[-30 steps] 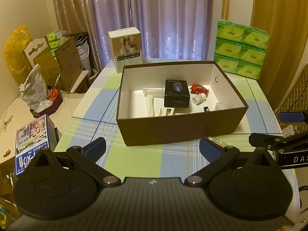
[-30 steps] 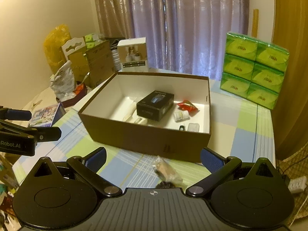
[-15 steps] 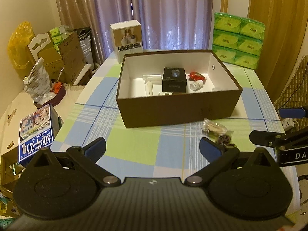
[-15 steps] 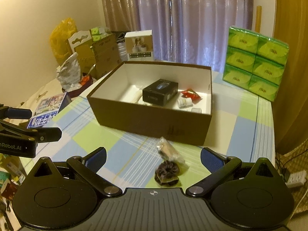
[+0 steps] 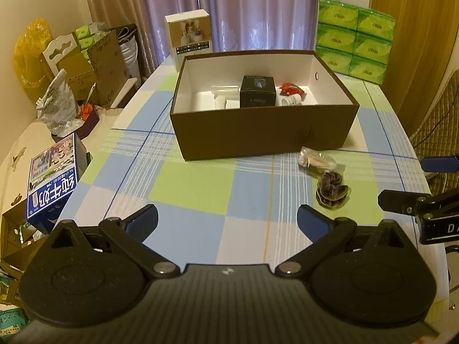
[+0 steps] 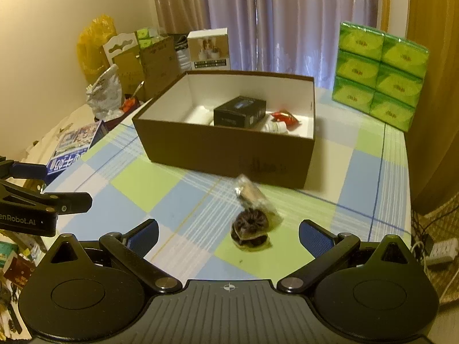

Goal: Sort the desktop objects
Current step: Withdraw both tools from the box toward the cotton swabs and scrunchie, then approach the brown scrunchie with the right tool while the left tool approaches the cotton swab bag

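Note:
A brown cardboard box (image 5: 264,134) (image 6: 226,149) stands open on the checked tablecloth; inside lie a black carton (image 5: 257,91) (image 6: 239,111), a red packet (image 5: 292,88) (image 6: 284,117), a small white bottle (image 5: 291,101) and pale tubes (image 5: 222,97). In front of the box lie a clear bag with pale contents (image 5: 315,160) (image 6: 251,192) and a dark scrunchie in plastic (image 5: 331,189) (image 6: 251,228). My left gripper (image 5: 228,219) is open over bare cloth. My right gripper (image 6: 228,233) is open, with the scrunchie just ahead between its fingers, not touched.
Green tissue packs (image 5: 355,35) (image 6: 378,74) are stacked at the back right, a white product box (image 5: 189,35) behind the brown box. A blue milk carton (image 5: 53,180), bags and cardboard crowd the left side off the table. A power strip (image 6: 439,250) lies right.
Both grippers have drawn back from the box toward the near table edge. The bag and the scrunchie have come into full view in front of the box. Both stay open.

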The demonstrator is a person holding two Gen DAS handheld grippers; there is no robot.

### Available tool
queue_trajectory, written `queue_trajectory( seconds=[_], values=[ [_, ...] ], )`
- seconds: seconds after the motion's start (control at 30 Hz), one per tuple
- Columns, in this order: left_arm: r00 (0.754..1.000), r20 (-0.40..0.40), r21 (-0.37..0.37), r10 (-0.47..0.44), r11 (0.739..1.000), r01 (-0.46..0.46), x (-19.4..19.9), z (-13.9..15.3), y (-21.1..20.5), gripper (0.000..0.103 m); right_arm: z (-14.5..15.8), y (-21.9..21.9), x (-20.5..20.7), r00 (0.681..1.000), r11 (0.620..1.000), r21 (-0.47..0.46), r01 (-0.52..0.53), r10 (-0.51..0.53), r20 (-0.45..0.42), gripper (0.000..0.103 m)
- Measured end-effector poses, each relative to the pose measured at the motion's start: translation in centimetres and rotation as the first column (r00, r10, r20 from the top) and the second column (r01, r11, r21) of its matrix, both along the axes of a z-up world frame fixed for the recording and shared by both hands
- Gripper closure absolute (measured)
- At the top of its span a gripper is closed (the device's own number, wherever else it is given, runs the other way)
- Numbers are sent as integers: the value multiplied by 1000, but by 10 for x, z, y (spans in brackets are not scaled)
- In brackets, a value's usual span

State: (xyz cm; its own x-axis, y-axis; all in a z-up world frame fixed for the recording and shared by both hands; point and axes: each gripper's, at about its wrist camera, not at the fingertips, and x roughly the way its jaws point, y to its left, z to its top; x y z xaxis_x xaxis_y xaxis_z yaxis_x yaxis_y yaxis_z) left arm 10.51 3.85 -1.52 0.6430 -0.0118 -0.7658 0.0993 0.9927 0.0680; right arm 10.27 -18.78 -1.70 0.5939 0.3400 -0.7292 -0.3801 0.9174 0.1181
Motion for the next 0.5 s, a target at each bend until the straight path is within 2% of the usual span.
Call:
queue_trajectory(
  seconds=[0.5],
  values=[
    [999, -50, 19, 2, 1000, -1, -2, -16, -8, 1, -21, -4, -2, 998, 1000, -17, 5, -6, -60, 2]
  ],
)
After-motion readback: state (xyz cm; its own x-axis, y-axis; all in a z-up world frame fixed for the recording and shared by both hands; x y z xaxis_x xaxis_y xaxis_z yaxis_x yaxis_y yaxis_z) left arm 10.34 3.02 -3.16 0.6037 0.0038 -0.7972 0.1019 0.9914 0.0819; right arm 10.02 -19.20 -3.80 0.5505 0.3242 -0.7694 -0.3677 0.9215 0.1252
